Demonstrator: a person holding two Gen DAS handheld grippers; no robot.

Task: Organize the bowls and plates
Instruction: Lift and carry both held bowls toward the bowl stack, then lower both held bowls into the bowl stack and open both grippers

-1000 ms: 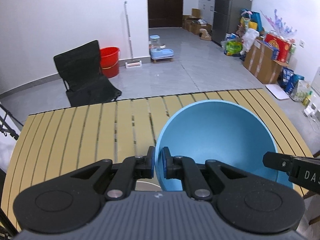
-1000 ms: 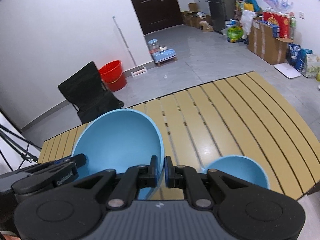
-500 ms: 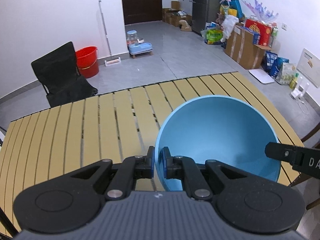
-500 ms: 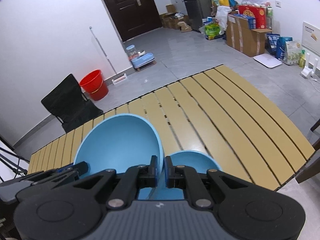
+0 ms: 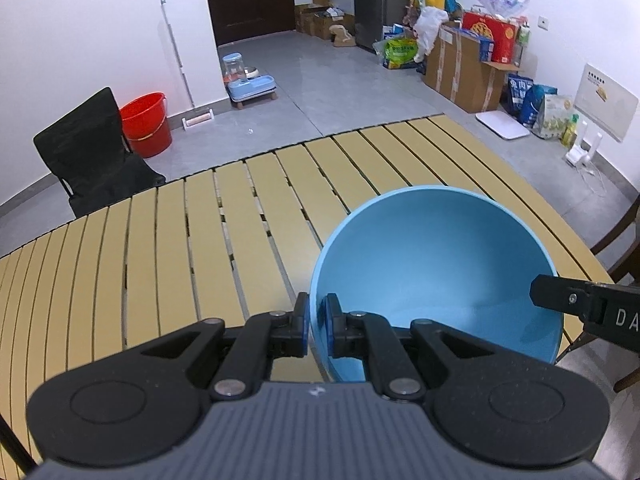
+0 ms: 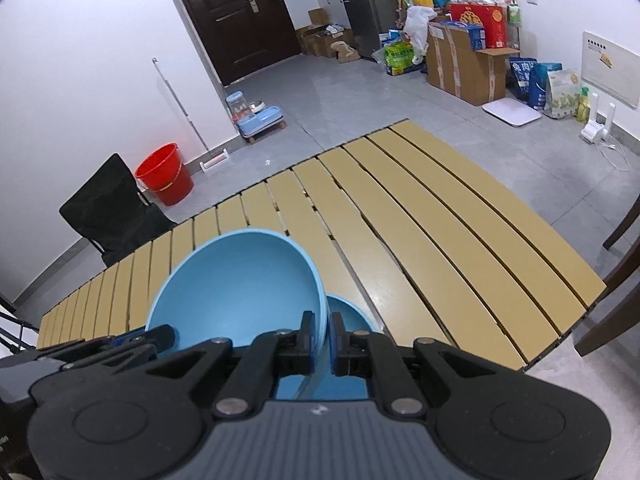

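A large blue bowl (image 5: 436,264) is held above the slatted yellow table (image 5: 200,232) by both grippers. My left gripper (image 5: 317,322) is shut on its left rim. My right gripper (image 6: 323,336) is shut on the bowl's right rim; the bowl also shows in the right wrist view (image 6: 236,292). A smaller blue bowl (image 6: 348,316) sits on the table right under the large one, mostly hidden by my right gripper. The right gripper's finger shows at the right edge of the left wrist view (image 5: 568,300).
The table's right edge (image 6: 560,344) is close, with a dark wooden chair (image 6: 616,288) beside it. Beyond the table stand a black folding chair (image 5: 92,148), a red bucket (image 5: 146,124), and cardboard boxes (image 5: 464,68) on the grey floor.
Both grippers have carried the large bowl to the right and over the small bowl, which has slid from the right side of the right wrist view to under the large bowl.
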